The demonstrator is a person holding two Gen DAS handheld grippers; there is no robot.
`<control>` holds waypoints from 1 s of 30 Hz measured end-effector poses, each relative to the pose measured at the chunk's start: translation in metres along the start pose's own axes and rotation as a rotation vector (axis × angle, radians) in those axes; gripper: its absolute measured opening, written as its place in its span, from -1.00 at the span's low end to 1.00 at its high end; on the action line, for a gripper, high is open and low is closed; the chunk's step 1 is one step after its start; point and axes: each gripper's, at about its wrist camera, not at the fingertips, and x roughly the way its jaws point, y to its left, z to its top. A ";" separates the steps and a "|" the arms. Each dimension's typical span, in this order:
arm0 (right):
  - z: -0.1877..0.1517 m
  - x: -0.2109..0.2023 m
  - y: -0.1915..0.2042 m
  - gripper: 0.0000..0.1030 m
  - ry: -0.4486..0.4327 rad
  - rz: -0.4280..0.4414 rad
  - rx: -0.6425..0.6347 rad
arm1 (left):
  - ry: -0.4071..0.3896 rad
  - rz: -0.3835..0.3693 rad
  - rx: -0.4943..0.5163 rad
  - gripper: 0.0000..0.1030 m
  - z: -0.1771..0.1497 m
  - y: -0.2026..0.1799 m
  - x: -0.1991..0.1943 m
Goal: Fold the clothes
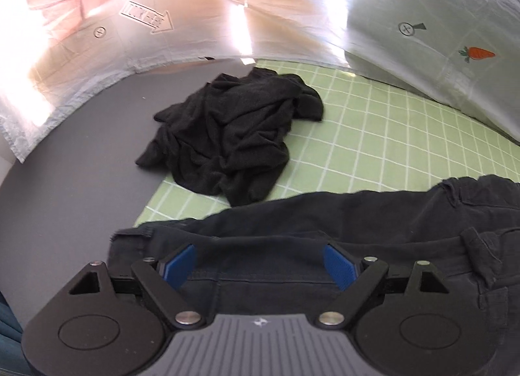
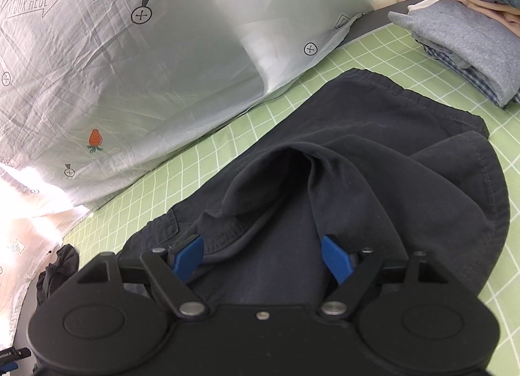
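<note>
I'm seeing a crumpled black garment [image 1: 227, 135] lying off to the left of the dark trousers [image 1: 325, 223], half off the green checked mat [image 1: 373, 135]. Both my left gripper [image 1: 260, 265] and right gripper [image 2: 263, 257] are hovering spread wide over those trousers, pinching nothing. Right of them a folded stack [image 2: 468, 41] is sitting, so I'm guessing partway through.

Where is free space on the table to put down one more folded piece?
Bare green mat lies between the crumpled black garment, the dark trousers and the white sheet. Bare grey tabletop lies left of the crumpled garment. The far right is crowded by the folded stack.
</note>
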 end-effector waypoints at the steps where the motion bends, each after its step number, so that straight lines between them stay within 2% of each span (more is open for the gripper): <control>1: -0.002 -0.001 -0.001 0.58 0.000 -0.016 -0.006 | 0.032 -0.031 0.003 0.68 -0.004 -0.007 0.006; 2: -0.005 -0.003 -0.003 0.58 0.000 -0.032 -0.013 | 0.068 -0.053 0.014 0.68 -0.011 -0.015 0.014; 5: -0.006 -0.001 -0.007 0.58 0.002 -0.093 -0.043 | 0.142 -0.051 0.060 0.68 -0.025 -0.035 0.035; 8: -0.004 0.003 -0.011 0.52 0.007 -0.161 -0.082 | 0.166 -0.003 0.117 0.68 -0.035 -0.047 0.048; 12: -0.002 0.010 -0.017 0.50 0.014 -0.253 -0.132 | 0.181 0.004 0.107 0.76 -0.030 -0.046 0.054; 14: 0.000 0.013 -0.020 0.03 0.018 -0.298 -0.158 | 0.198 0.006 0.102 0.79 -0.028 -0.046 0.060; 15: 0.000 0.014 -0.022 -0.57 0.020 -0.321 -0.171 | 0.207 0.010 0.104 0.80 -0.027 -0.046 0.063; 16: 0.008 0.013 -0.020 -0.69 -0.008 -0.344 -0.188 | 0.215 0.013 0.107 0.82 -0.026 -0.047 0.066; 17: 0.017 0.011 -0.018 -0.70 -0.040 -0.368 -0.207 | 0.220 0.018 0.111 0.84 -0.025 -0.047 0.068; 19: 0.035 0.008 -0.013 -0.86 -0.106 -0.414 -0.244 | 0.228 0.027 0.114 0.88 -0.025 -0.048 0.072; 22: 0.066 0.010 -0.005 -0.88 -0.187 -0.457 -0.310 | 0.239 0.042 0.117 0.96 -0.024 -0.050 0.078; 25: 0.108 0.033 0.009 -0.87 -0.224 -0.434 -0.398 | 0.253 0.033 0.115 1.00 -0.022 -0.047 0.081; 26: 0.118 0.041 0.016 -0.86 -0.237 -0.402 -0.410 | 0.256 0.028 0.108 1.00 -0.022 -0.045 0.082; 27: 0.127 0.051 0.024 -0.79 -0.234 -0.384 -0.415 | 0.259 0.023 0.101 1.00 -0.022 -0.043 0.082; 28: 0.135 0.063 0.031 -0.45 -0.228 -0.370 -0.420 | 0.259 0.021 0.096 1.00 -0.022 -0.043 0.083; 29: 0.140 0.075 0.039 -0.22 -0.213 -0.407 -0.427 | 0.258 0.022 0.097 1.00 -0.022 -0.043 0.082; 30: 0.142 0.084 0.046 0.12 -0.212 -0.448 -0.438 | 0.257 0.023 0.097 1.00 -0.023 -0.043 0.082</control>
